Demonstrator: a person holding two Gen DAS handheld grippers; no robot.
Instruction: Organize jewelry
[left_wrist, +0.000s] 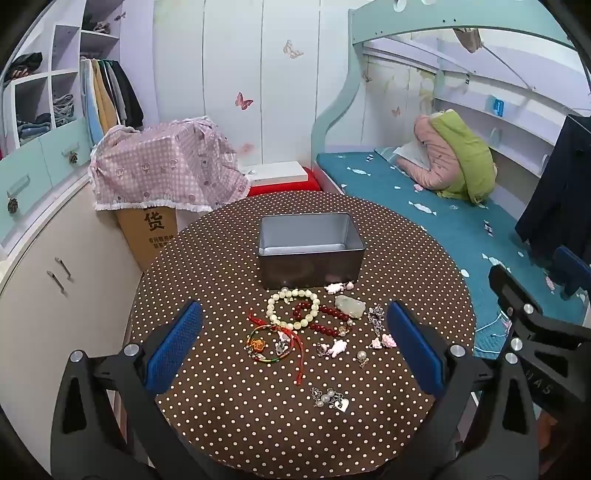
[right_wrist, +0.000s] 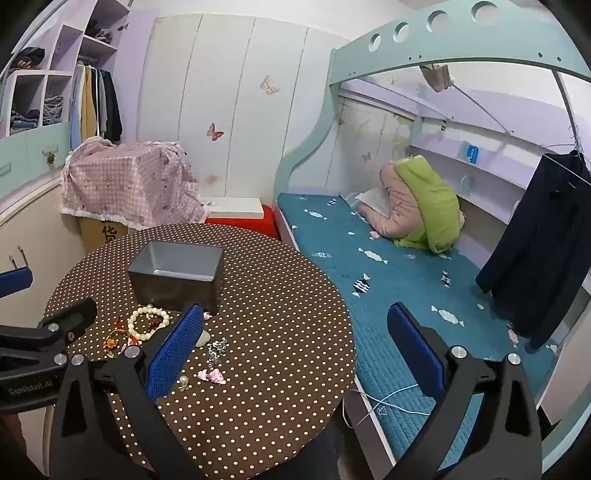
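On the worktop (left_wrist: 221, 258) the tin box (left_wrist: 310, 251) stands far of centre; the jewellery lies just near of it: bead bracelet (left_wrist: 293, 308) leftmost, stone pendant (left_wrist: 350, 306) to its right, heart-charm chain (left_wrist: 332, 398) nearest; the bed (left_wrist: 424, 206) runs along the right; the cardboard box (left_wrist: 151, 229) stands far left.

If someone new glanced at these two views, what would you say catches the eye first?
Probably the round table in its brown polka-dot cloth, with an open grey tin box near its middle. In front of the box lies a loose cluster of jewelry, the white bead bracelet and dark red bead bracelet standing out most. The teal-covered bed runs alongside on the right.
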